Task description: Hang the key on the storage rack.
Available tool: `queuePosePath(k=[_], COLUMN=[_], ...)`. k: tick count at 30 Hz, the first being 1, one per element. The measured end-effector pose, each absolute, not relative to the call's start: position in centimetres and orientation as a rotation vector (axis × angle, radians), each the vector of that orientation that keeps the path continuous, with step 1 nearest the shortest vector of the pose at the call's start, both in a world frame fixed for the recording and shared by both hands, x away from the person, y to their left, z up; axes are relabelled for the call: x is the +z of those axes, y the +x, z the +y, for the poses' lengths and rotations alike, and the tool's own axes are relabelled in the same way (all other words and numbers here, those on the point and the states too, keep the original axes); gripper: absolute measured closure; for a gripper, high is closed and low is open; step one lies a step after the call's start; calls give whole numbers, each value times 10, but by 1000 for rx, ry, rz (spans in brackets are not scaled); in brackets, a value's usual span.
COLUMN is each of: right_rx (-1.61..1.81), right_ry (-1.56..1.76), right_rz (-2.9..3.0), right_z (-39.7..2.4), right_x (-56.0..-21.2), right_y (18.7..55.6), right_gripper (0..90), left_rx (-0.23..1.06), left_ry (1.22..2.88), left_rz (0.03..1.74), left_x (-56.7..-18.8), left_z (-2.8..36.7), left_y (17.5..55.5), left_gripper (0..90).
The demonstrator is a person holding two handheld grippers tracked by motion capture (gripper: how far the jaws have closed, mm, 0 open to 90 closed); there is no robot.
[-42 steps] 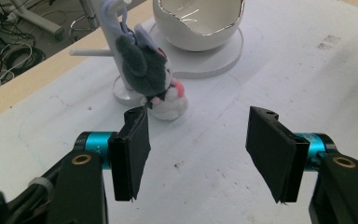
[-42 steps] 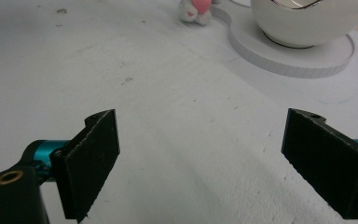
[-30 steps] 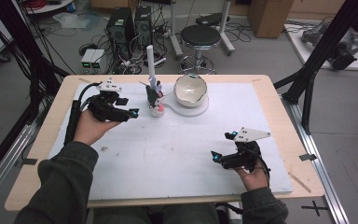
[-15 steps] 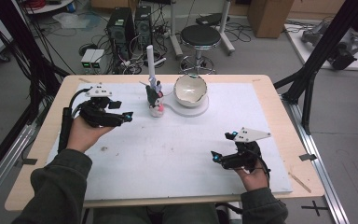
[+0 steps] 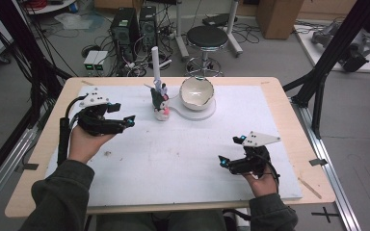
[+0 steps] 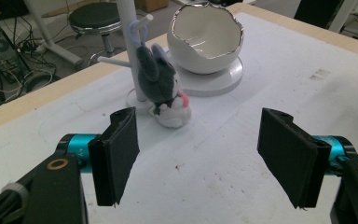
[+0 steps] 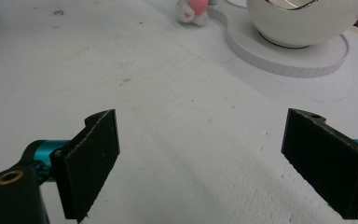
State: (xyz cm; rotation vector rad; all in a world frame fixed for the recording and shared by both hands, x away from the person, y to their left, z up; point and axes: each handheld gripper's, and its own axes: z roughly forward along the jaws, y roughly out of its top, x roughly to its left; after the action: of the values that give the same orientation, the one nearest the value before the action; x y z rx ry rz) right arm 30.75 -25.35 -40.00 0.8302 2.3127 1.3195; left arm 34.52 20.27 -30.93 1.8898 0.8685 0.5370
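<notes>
Both sets of jaws are wide open with nothing in them, so no grab has happened yet. Left gripper (image 5: 118, 120) points at the plush toy (image 6: 165, 91), which hangs by its loop on a white peg stand (image 6: 129, 44) toward its 1 o'clock, beside the egg-shaped bowl (image 6: 205, 37). Right gripper (image 5: 231, 153) sits low at the table's 5 o'clock, palm up, well apart from everything.

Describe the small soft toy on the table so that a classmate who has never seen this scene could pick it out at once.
Start at the white mat covering the table and look to its far edge, where a white egg-shaped bowl stands on a flat base. Just left of the bowl rises a thin white post. The soft toy hangs from it by a loop: the one grey, furry thing there, with a pink patch.
</notes>
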Motion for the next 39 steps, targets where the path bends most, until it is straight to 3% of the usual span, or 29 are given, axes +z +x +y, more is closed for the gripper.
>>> queuePosePath(k=[39], right_rx=[1315], right_ry=[843], right_rz=[2300], right_z=[-255], right_x=[-400], right_y=[307], right_gripper=[103], left_rx=[582], left_ry=[1784], left_rz=[874], left_x=[-327], left_z=[226], left_y=[305], left_gripper=[283])
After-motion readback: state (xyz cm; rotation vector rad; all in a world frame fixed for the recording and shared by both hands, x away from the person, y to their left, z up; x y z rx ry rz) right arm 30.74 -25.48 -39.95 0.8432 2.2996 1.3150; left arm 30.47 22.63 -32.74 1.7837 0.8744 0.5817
